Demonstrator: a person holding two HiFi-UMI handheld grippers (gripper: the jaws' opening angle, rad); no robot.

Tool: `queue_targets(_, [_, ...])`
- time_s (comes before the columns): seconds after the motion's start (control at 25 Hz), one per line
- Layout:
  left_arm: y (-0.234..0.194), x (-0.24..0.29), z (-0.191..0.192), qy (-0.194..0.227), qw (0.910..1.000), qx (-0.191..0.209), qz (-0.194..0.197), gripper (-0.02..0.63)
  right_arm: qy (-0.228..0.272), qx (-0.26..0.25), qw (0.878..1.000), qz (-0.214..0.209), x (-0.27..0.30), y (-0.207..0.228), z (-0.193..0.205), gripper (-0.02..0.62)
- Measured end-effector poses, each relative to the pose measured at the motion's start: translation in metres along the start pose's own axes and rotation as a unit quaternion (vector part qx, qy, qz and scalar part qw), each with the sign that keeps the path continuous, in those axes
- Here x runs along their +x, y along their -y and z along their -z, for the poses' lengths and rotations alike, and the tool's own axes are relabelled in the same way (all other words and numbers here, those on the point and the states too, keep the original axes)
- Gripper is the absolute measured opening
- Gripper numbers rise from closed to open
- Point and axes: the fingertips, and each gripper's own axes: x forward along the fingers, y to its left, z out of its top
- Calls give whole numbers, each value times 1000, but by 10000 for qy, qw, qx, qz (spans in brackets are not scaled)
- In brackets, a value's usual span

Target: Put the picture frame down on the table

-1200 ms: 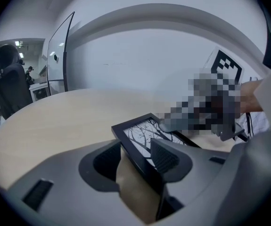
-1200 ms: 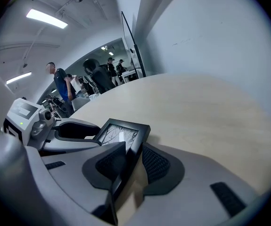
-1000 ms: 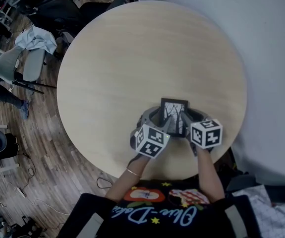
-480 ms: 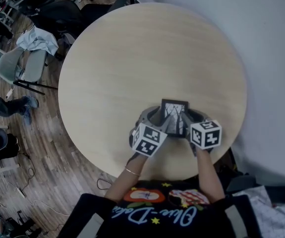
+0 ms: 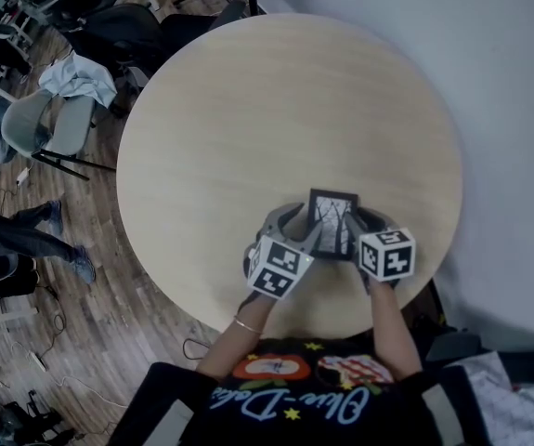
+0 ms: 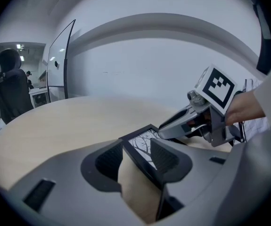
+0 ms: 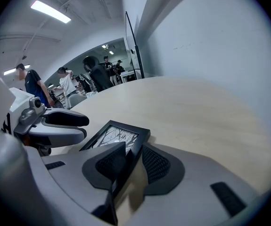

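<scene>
A small black picture frame (image 5: 332, 219) with a tree print is held between my two grippers, over the near part of the round pale wooden table (image 5: 276, 110). My left gripper (image 5: 296, 232) is shut on the frame's left side (image 6: 142, 144), one pad on its front and one behind. My right gripper (image 5: 356, 230) is shut on the right side (image 7: 119, 136). The frame is tilted, its far edge low over the tabletop. Whether that edge touches the wood cannot be told. Each gripper view shows the other gripper: the right gripper (image 6: 188, 124) and the left gripper (image 7: 62, 125).
The table's near edge (image 5: 276, 316) runs just in front of the person's body. Chairs (image 5: 53, 124) and a walking person's legs (image 5: 34, 235) are on the wooden floor at the left. A white wall (image 5: 508, 82) lies close behind the table on the right.
The frame and both grippers have hardly moved over the table. The head view shifted slightly. A person at the left walked further into view.
</scene>
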Motion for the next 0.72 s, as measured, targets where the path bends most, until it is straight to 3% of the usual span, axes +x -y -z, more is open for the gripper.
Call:
queue_targets(0.4, [4,-15,-5,226,9997,-30,57,177,104,-274,9993,236,-9,2,-3,87])
queue_targets(0.56, [8,-19,-10,314,9995,36,67,161,375,-217,9990,144,-18,-2,-11,87])
queue_targets(0.72, [9,-26,-21,504,9986,147,47,31,662,-206,9976,-8,-31,-11,-20,86])
